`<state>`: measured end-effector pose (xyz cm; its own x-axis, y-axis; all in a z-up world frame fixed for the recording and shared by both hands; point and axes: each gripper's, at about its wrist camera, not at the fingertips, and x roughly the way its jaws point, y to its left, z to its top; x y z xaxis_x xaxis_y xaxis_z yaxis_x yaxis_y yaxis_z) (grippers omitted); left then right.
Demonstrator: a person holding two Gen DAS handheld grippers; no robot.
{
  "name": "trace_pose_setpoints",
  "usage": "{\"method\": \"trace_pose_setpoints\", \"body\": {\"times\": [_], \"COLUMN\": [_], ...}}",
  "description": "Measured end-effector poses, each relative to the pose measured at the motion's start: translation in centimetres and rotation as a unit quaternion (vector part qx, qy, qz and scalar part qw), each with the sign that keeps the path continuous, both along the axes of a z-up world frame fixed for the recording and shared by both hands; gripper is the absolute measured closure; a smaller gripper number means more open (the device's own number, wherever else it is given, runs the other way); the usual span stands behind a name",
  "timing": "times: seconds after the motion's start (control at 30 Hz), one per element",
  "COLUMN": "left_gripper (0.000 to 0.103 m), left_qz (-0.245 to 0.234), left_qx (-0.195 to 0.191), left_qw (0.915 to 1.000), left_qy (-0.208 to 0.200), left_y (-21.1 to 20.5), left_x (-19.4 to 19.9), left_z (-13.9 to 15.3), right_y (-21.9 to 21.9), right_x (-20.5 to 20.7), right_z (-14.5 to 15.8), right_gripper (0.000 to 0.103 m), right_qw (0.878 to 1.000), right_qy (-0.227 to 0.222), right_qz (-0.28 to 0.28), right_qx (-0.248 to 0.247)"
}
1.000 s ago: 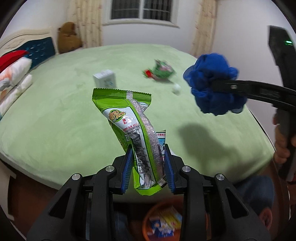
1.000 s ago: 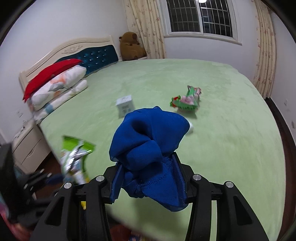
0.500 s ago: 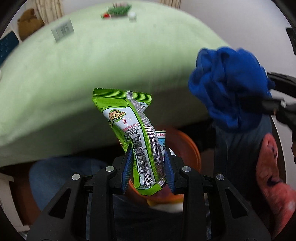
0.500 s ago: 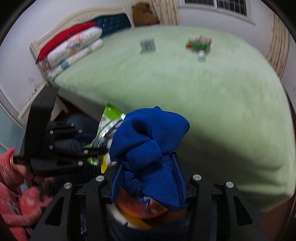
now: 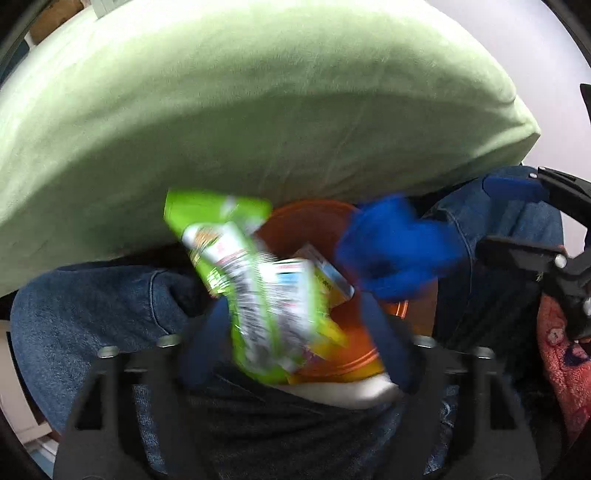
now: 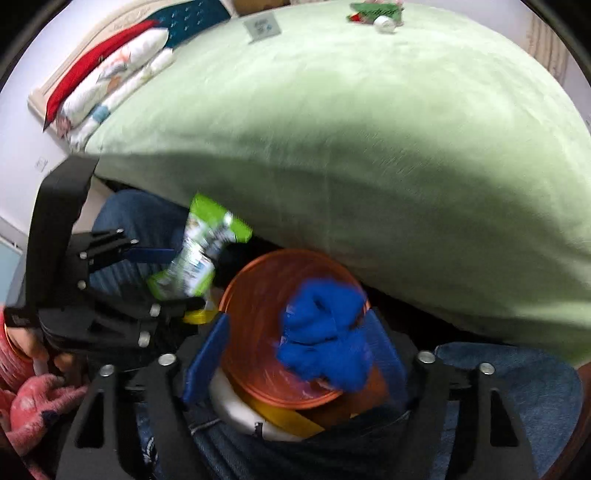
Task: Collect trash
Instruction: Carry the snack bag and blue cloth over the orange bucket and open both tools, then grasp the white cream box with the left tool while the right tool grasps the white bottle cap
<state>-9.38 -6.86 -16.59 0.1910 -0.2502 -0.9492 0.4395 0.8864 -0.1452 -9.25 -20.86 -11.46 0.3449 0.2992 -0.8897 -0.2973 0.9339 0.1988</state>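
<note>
The left gripper (image 5: 295,332) is standing with its jaws spread wide at the lower centre of the left wrist view, and the green snack wrapper (image 5: 255,291) is sitting loose between them, blurred and tilted, gripped by neither pad. The right gripper (image 6: 295,354) is likewise parted in the lower centre of its own view, and the blue cloth wad (image 6: 325,332) is hanging free between its fingers, touching neither as far as the blur allows.

Both pieces are lying over the mouth of the orange bin (image 6: 258,273), which is wedged between the person's jeans-clad knees at the bottom of both frames, just below the edge of the green bed (image 6: 369,147). A yellow and blue package (image 5: 325,273) is already showing inside the bin.

The likely trouble is the wrapper. It is long and light, and in the right wrist view it is sitting over the bin's left rim rather than its middle, so it may be tipping outward onto the lap or floor. The cloth looks better centred, though it could snag on the right finger.

More litter, a crumpled green packet (image 6: 375,11) and a small white box (image 6: 262,27), is waiting at the top of the frame.
</note>
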Motion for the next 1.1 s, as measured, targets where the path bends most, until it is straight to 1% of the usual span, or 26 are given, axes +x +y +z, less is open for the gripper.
{"method": "trace_pose_setpoints", "body": {"times": [0.1, 0.33, 0.5, 0.67, 0.73, 0.8, 0.87, 0.97, 1.07, 1.1], "left_gripper": [0.028, 0.028, 0.028, 0.028, 0.028, 0.027, 0.027, 0.023, 0.022, 0.021], "left_qz": [-0.004, 0.002, 0.006, 0.016, 0.025, 0.035, 0.052, 0.077, 0.108, 0.122], "left_qx": [0.006, 0.009, 0.01, 0.002, -0.01, -0.017, -0.024, -0.027, -0.04, -0.043], "left_qw": [0.9999, 0.9999, 0.9998, 0.9991, 0.9981, 0.996, 0.9921, 0.9856, 0.9759, 0.9712], "left_qy": [-0.013, -0.005, -0.013, -0.039, -0.056, -0.08, -0.111, -0.148, -0.185, -0.2], "left_y": [-0.2, 0.1, 0.1, 0.7, 1.2, 1.7, 2.5, 3.8, 5.5, 6.1], "left_x": [-0.2, 0.5, 0.4, 1.0, 1.8, 2.7, 4.2, 6.8, 10.7, 12.6], "left_z": [0.5, 0.2, 0.3, 2.2, 3.6, 5.1, 7.0, 9.3, 11.9, 12.9], "right_y": [-0.5, -0.9, -1.7, -1.9, -2.2, -2.4, -2.6, -2.7, -2.5, -2.3], "right_x": [0.4, 0.4, 0.3, 0.7, 1.1, 1.6, 2.3, 3.3, 4.3, 4.5], "right_z": [0.5, 0.6, 0.3, 2.2, 3.2, 4.3, 5.4, 6.5, 7.2, 7.3], "right_gripper": [0.027, 0.027, 0.027, 0.027, 0.026, 0.025, 0.025, 0.024, 0.024, 0.024], "right_qw": [1.0, 1.0, 0.999, 0.999, 0.998, 0.996, 0.994, 0.992, 0.991, 0.99], "right_qy": [-0.006, -0.007, -0.005, -0.041, -0.058, -0.076, -0.095, -0.114, -0.125, -0.127], "right_qz": [-0.011, -0.027, -0.033, -0.035, -0.039, -0.044, -0.049, -0.05, -0.049, -0.049], "right_qx": [-0.002, 0.003, 0.006, 0.003, 0.007, 0.009, 0.012, 0.018, 0.027, 0.028]}}
